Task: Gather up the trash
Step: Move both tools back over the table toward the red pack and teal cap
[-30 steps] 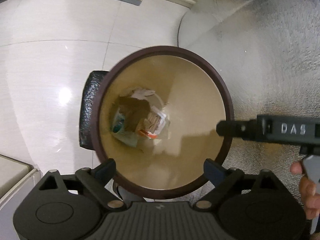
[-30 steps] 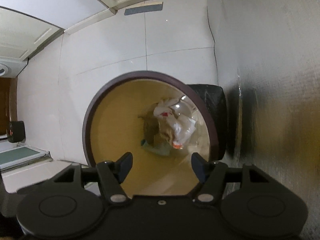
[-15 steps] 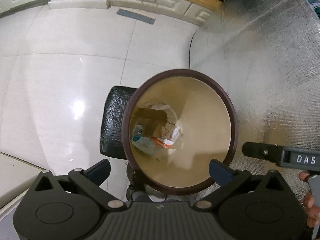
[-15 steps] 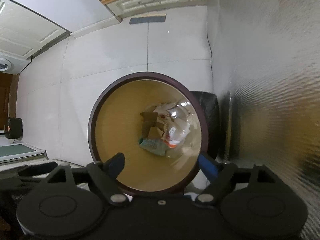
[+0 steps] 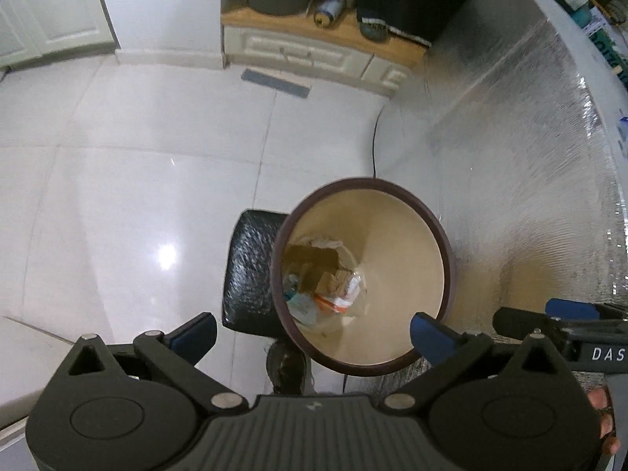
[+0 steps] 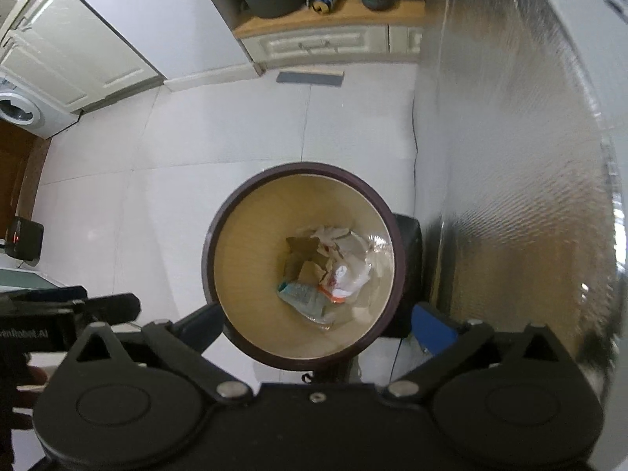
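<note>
A round bin with a dark brown rim (image 5: 392, 186) and tan inner wall stands on the floor; it also shows in the right wrist view (image 6: 251, 192). Crumpled paper, cardboard and plastic wrappers (image 5: 325, 290) lie at its bottom, seen too in the right wrist view (image 6: 325, 271). My left gripper (image 5: 312, 333) is open and empty, high above the bin's near rim. My right gripper (image 6: 318, 324) is open and empty, also above the near rim. The right gripper appears in the left wrist view (image 5: 549, 333) and the left gripper in the right wrist view (image 6: 66, 314).
A black padded stool (image 5: 247, 271) stands against the bin. A silvery foil-covered wall (image 5: 530, 196) rises to the right. White glossy tile floor (image 5: 137, 196) lies to the left. A wooden-topped cabinet (image 5: 314, 51) with items stands at the back. A thin cable (image 6: 414, 129) runs along the wall.
Both grippers have risen away from the bin, which looks smaller now. More of the floor, cabinet and wall has come into view. Both stay open and empty.
</note>
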Available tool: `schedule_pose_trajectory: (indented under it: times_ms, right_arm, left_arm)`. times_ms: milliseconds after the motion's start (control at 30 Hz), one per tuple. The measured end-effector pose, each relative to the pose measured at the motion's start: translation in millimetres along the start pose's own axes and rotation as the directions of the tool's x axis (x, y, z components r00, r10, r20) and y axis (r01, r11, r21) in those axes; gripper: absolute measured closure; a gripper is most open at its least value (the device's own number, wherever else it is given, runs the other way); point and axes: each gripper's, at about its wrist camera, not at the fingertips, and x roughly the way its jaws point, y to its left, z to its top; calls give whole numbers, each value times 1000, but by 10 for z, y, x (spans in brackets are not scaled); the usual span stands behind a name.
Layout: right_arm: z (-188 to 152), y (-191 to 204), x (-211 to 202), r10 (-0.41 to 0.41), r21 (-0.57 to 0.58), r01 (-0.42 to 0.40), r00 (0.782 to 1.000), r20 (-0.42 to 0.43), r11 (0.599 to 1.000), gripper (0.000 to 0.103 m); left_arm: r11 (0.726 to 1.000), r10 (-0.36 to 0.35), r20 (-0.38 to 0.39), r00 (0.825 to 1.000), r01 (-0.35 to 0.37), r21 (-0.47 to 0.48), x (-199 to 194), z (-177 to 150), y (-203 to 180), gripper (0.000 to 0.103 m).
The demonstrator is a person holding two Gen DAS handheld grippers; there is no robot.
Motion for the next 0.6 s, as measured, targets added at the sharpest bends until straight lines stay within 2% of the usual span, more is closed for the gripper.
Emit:
schedule_pose_trajectory:
  times_ms: [333,600]
  right_arm:
    - [-402,251,-547,-37,-16,40,993,115,999,0]
    - [-845,431,-1040,-63,-20,69,970,233,997,0]
  left_arm:
    - [1000,6,108,994,-9,25,-631,-452,152,0]
    - [999,-5,200,980,-4,45,-1096,-856,253,0]
